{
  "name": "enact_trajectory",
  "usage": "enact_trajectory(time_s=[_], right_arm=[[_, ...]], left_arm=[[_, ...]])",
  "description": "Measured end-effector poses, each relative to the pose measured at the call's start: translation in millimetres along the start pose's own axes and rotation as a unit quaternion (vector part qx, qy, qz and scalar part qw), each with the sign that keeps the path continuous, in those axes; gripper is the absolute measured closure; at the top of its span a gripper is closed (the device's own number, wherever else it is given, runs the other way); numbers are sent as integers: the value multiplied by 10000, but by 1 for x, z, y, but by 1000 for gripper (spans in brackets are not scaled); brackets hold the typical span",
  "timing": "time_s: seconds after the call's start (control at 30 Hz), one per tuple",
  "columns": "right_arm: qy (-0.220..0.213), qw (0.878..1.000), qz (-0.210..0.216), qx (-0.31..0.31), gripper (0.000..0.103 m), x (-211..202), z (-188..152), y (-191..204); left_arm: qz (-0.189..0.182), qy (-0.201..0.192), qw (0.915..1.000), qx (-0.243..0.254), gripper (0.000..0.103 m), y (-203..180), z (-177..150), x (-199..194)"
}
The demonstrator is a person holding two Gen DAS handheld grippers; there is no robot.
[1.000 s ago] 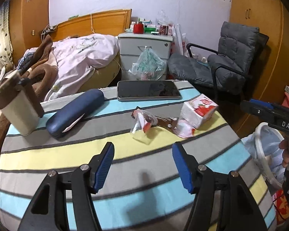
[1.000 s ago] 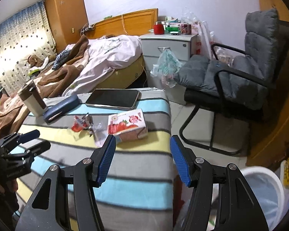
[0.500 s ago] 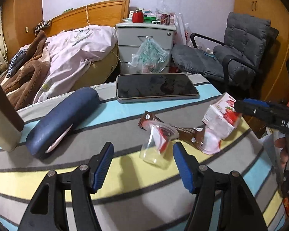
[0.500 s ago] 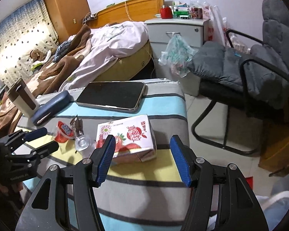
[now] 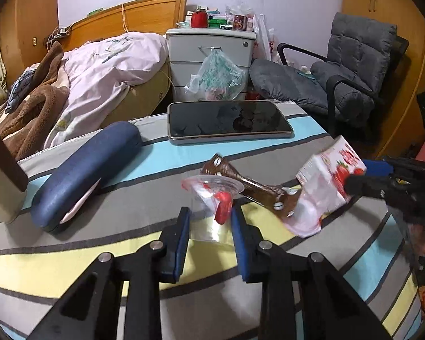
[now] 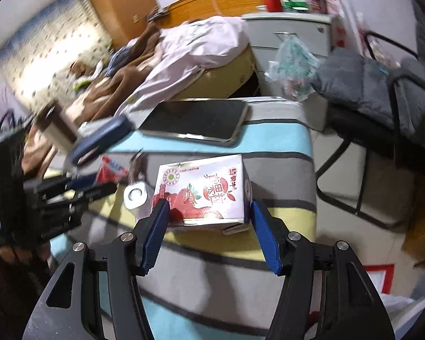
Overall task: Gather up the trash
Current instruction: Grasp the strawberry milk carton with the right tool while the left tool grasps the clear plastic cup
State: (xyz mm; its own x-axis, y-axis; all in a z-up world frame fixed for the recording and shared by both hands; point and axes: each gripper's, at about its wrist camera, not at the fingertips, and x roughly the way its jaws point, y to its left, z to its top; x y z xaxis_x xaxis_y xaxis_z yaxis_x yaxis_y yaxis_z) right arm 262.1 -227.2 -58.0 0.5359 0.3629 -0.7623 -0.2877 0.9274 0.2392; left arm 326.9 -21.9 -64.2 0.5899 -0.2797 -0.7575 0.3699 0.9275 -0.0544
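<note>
Mug (image 5: 0, 181): at the table's left edge, upright, only partly in my left view.
Case (image 5: 85, 175): dark blue, lying just right of the mug, towards the far left of the table (image 5: 70, 260).
Tablet (image 5: 229, 121): flat at the far edge, screen dark.
My left gripper (image 5: 209, 226): my jaws have just been closing and now sit against both sides of the clear cup (image 5: 212, 198); I am grasping it. The cup lies near the middle of the table, a red scrap inside it.
Wrapper (image 5: 255, 187): brown, lying just right of the cup, running from behind it towards the carton.
Carton (image 6: 204, 192): strawberry print, on its side near the table's right edge.
My right gripper (image 6: 209, 226): my jaws stand wide, one on each side of the carton's near end; the blue pads look just clear of it, so I grip nothing.
Chair (image 6: 382, 85): grey, on the floor beyond the right edge.
</note>
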Motion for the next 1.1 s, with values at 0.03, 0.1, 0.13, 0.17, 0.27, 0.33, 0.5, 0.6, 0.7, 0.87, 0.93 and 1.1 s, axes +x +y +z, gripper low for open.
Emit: enact_trajectory(time_s=[0.03, 0.1, 0.13, 0.17, 0.27, 0.33, 0.5, 0.6, 0.7, 0.87, 0.93, 1.1], right_arm=[[58, 9999, 70, -93, 42, -3, -4, 6], [102, 9996, 126, -210, 42, -6, -7, 8], [152, 9993, 158, -293, 42, -9, -13, 13], [201, 9991, 177, -327, 42, -9, -14, 14], [420, 9982, 167, -404, 42, -8, -23, 20], [495, 9968, 342, -519, 42, -12, -30, 25], [68, 9958, 67, -916, 42, -32, -26, 31], [-365, 9948, -325, -898, 42, -36, -12, 23], [-516, 9965, -98, -647, 42, -26, 11, 11], [-264, 9984, 299, -411, 42, 3, 28, 1], [-52, 9975, 514, -487, 42, 11, 27, 1], [252, 9920, 820, -930, 42, 1, 2, 17]], left_arm=[[6, -9, 10000, -24, 73, 2, -1, -2], [-27, -24, 9999, -99, 73, 7, -4, -7], [-24, -15, 9999, -138, 73, 9, -6, -8], [-10, 2, 9999, -166, 73, 10, -8, -9], [39, 16, 9998, -191, 73, 13, -13, -13], [64, 32, 9997, -218, 73, 14, -17, -15], [77, 23, 9996, -261, 73, 18, -23, -23], [47, 58, 9996, -283, 73, 19, -25, -23], [34, 91, 9995, -298, 73, 19, -28, -21], [-30, 104, 9994, -323, 73, 20, -29, -21], [-63, 116, 9993, -338, 73, 21, -29, -21], [-90, 100, 9993, -337, 73, 22, -30, -22]])
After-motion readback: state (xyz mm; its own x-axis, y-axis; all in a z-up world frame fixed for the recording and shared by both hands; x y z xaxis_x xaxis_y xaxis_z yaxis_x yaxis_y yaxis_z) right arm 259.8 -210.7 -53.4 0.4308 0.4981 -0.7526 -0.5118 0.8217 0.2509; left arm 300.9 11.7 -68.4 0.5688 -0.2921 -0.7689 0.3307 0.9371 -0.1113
